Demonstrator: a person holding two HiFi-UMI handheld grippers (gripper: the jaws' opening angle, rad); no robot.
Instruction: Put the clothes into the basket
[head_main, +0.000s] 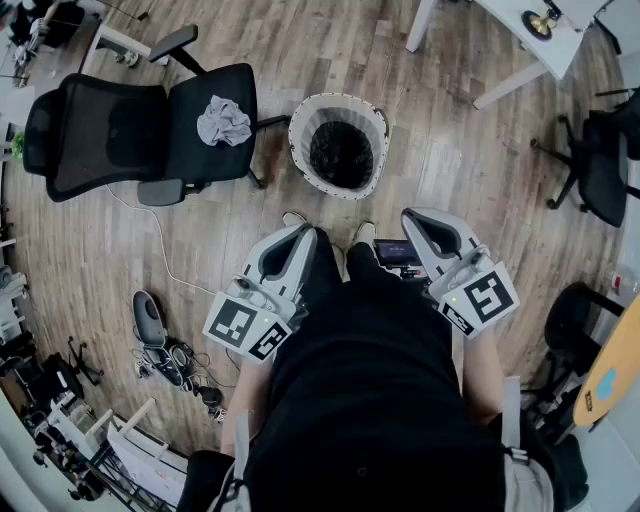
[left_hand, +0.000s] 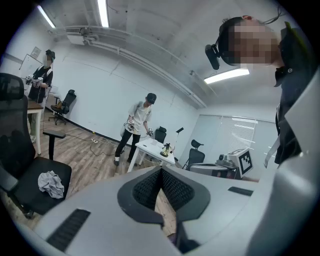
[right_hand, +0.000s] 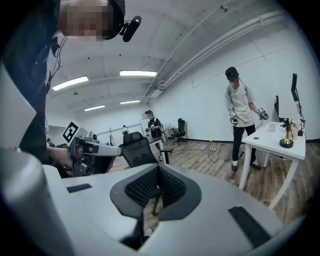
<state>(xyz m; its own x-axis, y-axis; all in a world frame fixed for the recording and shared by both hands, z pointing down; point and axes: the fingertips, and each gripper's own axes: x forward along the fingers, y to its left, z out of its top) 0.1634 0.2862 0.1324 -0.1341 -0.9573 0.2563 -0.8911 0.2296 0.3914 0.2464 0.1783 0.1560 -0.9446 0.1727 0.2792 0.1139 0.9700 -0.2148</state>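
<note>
A crumpled grey cloth (head_main: 224, 121) lies on the seat of a black office chair (head_main: 120, 130) at the left. To its right a white woven basket (head_main: 339, 145) with a dark liner stands on the wood floor, ahead of the person's feet. My left gripper (head_main: 305, 231) and right gripper (head_main: 412, 214) are held low by the person's body, both short of the basket, jaws shut with nothing in them. The left gripper view shows the shut tips (left_hand: 161, 170) and the cloth (left_hand: 51, 183) on the chair at the lower left. The right gripper (right_hand: 158, 167) points level into the room.
A white desk (head_main: 530, 45) stands at the back right, with black chairs (head_main: 600, 160) along the right side. Cables and small gear (head_main: 170, 355) lie on the floor at the lower left. Other people (left_hand: 137, 127) (right_hand: 242, 115) stand further off near a white table (right_hand: 275, 142).
</note>
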